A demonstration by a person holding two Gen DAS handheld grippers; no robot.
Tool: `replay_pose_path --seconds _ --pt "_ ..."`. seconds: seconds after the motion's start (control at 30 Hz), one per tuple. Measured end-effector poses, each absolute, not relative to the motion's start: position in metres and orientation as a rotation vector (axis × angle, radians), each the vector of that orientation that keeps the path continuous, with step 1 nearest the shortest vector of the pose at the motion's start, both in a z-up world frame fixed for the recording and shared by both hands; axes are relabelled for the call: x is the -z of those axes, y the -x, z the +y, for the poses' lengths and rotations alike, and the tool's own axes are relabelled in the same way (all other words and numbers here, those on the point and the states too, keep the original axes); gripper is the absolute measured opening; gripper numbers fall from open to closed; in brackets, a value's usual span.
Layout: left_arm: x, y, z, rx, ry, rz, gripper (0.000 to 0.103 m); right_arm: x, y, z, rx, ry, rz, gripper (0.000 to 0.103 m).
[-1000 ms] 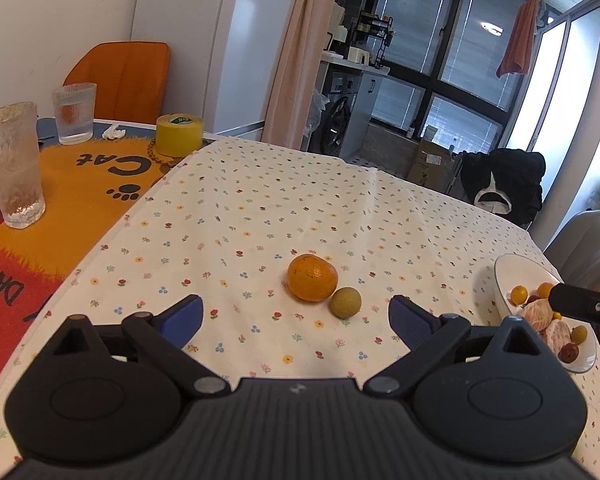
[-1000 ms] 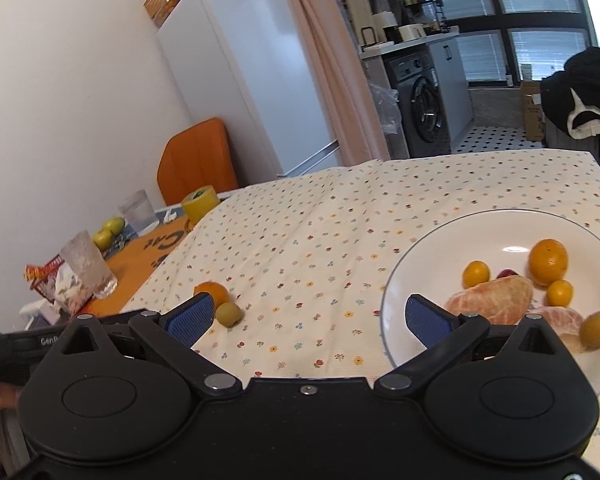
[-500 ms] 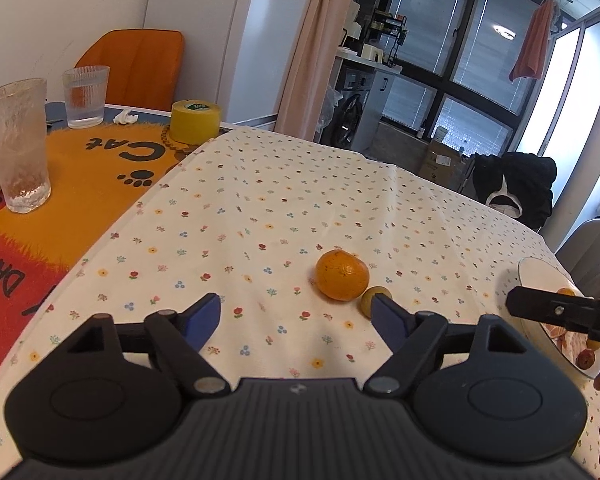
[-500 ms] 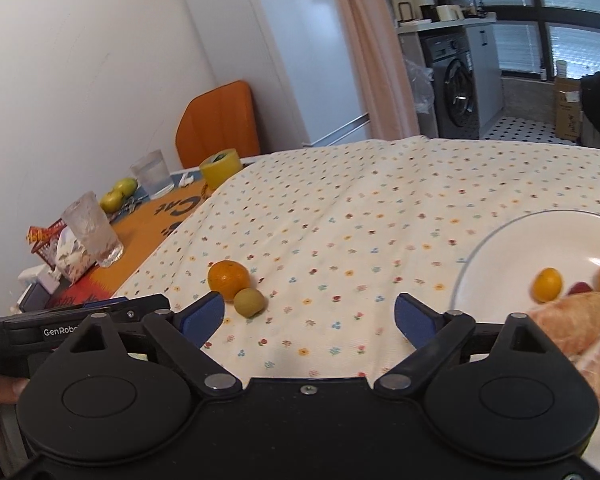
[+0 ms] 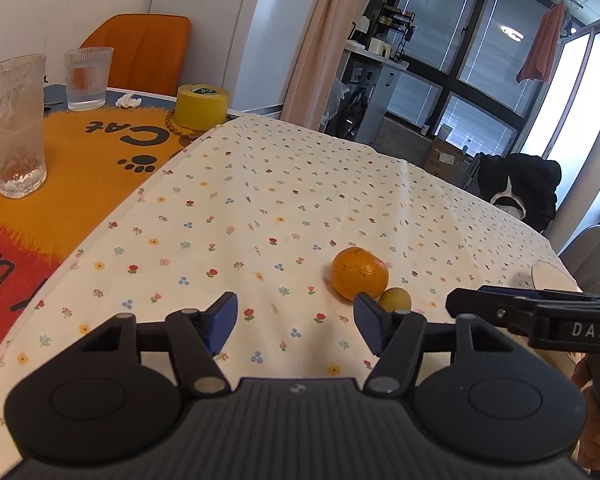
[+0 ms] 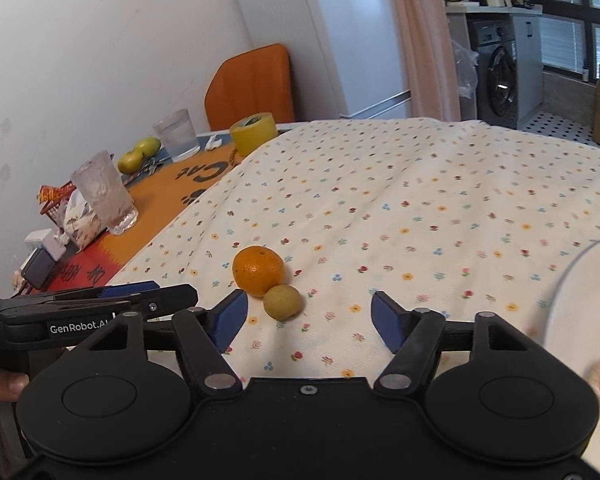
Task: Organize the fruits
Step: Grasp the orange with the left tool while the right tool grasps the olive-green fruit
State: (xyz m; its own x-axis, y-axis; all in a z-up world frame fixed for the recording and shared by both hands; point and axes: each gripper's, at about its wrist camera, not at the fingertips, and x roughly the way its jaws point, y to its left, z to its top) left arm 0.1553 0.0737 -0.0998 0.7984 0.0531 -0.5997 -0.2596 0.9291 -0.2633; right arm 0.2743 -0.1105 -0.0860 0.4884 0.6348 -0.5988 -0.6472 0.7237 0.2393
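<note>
The right gripper (image 6: 305, 320) has its fingers spread and empty, with the small green fruit (image 6: 282, 301) lying just ahead of the gap, nearer the left finger, and the orange (image 6: 258, 270) touching it just beyond. This looks like the approach to a pick: the next move calls for centring on one fruit without nudging the other. The left gripper (image 5: 295, 320) is also spread and empty. To the right of the right fingers, the white plate (image 6: 568, 300) holds peeled citrus segments and a small orange fruit.
</note>
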Motion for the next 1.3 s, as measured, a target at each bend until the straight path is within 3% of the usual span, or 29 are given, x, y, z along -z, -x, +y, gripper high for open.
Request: replay_pose_path --seconds 0.37,0.47,0.53,0.57,1.3 --pt "0.103 -0.162 0.084 -0.180 0.371 0.626 0.062 0.097 -0.285 -0.081 -0.825 0.077 0.760 0.051" --pt "0.105 -0.164 0.083 -0.175 0.374 0.629 0.062 0.102 -0.288 -0.074 -0.833 0.088 0.776 0.043" --pt "0.106 -0.168 0.082 -0.167 0.375 0.636 0.062 0.107 -0.290 -0.069 -0.839 0.096 0.788 0.027" --pt "0.106 -0.170 0.081 -0.160 0.372 0.639 0.062 0.109 -0.291 -0.068 -0.840 0.101 0.795 0.026" --pt "0.102 -0.215 0.047 -0.099 0.318 0.658 0.062 0.074 -0.294 -0.130 -0.706 0.037 0.691 0.026"
